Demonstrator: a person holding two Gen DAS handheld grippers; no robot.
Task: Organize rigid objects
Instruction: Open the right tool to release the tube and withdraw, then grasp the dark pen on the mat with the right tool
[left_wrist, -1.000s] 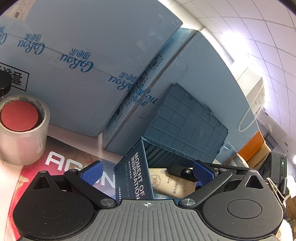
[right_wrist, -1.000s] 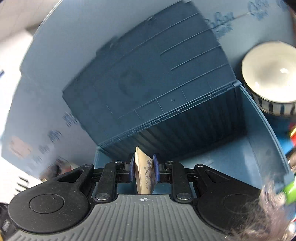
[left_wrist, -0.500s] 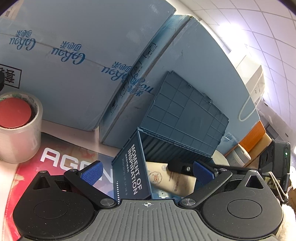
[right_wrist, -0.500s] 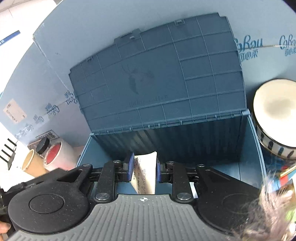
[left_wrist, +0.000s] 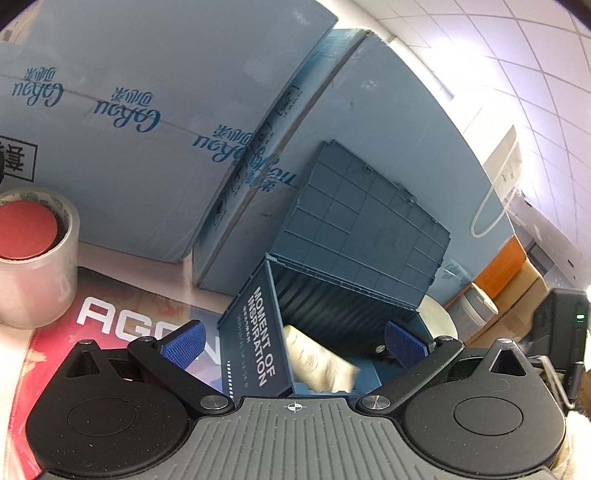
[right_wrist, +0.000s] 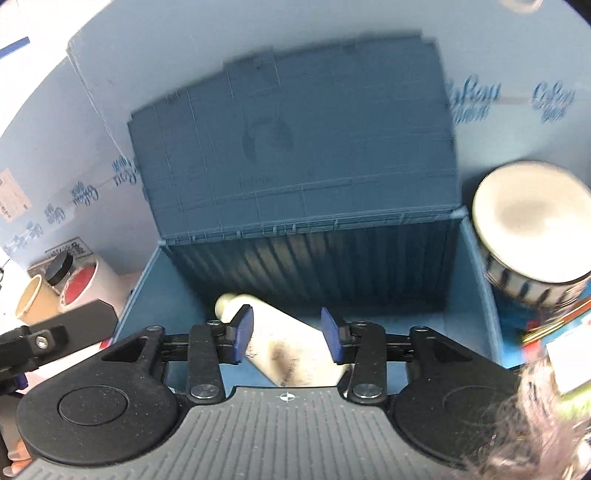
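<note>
Lying blurred, cream tube (right_wrist: 284, 350), white cap, printed face

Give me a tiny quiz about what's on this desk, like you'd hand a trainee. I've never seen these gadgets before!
1. True or false: the lid of the blue storage box stands open.
2. Which thing lies inside the box, below the right gripper? A) a cream tube B) a roll of tape C) a paper cup
3. Fill in: the red-cored roll of clear tape stands on the ____ side of the left wrist view.

Key
1. True: it leans back against the cardboard cartons.
2. A: the cream tube lies there, while the right fingers are opening around it.
3. Left.
</note>
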